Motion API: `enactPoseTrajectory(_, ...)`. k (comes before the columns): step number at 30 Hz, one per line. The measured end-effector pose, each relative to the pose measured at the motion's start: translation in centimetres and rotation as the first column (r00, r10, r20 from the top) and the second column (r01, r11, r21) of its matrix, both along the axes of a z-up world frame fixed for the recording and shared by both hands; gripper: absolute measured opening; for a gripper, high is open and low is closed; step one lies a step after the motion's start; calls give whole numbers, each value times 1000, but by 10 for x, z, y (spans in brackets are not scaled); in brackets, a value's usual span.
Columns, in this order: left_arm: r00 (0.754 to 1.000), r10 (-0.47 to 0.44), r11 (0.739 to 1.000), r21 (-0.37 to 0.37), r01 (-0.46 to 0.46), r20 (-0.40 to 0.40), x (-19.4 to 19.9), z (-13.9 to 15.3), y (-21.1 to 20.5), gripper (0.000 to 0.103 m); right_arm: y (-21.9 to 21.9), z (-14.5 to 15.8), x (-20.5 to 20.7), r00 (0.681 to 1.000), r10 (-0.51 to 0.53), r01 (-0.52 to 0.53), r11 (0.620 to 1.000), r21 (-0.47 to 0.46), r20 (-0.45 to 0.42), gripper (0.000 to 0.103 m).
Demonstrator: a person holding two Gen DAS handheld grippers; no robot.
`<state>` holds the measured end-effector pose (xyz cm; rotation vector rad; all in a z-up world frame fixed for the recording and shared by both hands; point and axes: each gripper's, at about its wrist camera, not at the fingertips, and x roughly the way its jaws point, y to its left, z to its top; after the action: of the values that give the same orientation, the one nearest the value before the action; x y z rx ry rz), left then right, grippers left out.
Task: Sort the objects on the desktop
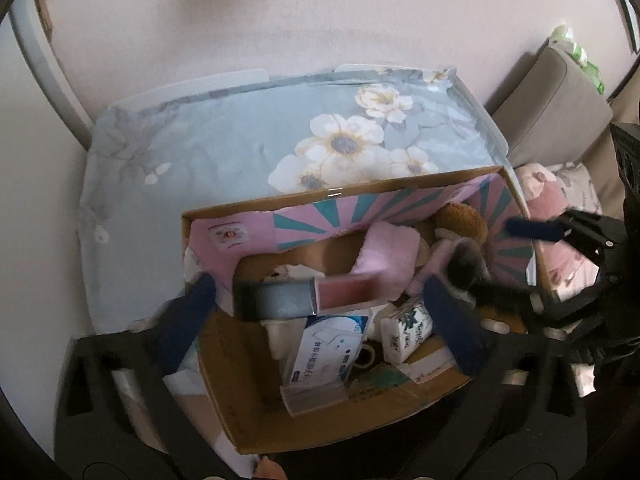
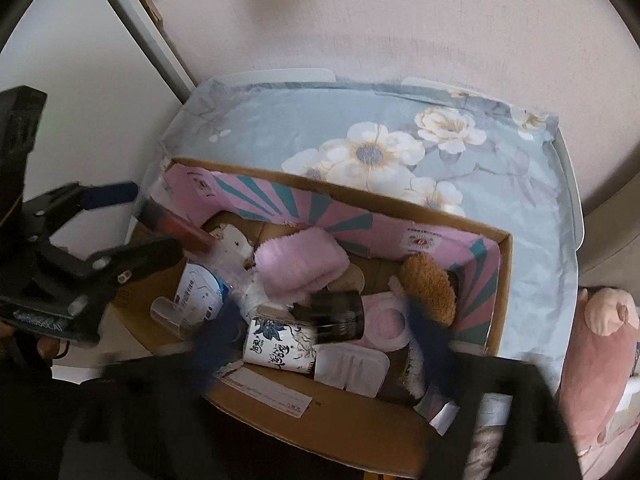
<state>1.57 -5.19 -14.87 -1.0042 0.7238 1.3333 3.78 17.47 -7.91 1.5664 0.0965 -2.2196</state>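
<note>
Lipstick tube (image 1: 304, 298) blurs between left tool (image 1: 320, 312) fingers.

I see table (image 1: 486, 110) with white raised rim, set against pale wall, covered by light blue floral cloth (image 1: 224, 152) with big white flowers. Open cardboard box (image 1: 224, 412), pink-and-teal lining inside, sits directly on cloth at near side of table; far half of cloth lies bare. In right wrist view same box (image 2: 502, 296) sits at slant toward table's near left
</note>
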Motion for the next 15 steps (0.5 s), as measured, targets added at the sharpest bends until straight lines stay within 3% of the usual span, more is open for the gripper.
enactPoseTrajectory(15, 999, 10, 999, 42, -9, -39, 2, 16, 2, 103, 0, 4, 1, 1000, 9, -8, 999, 38, -24, 102)
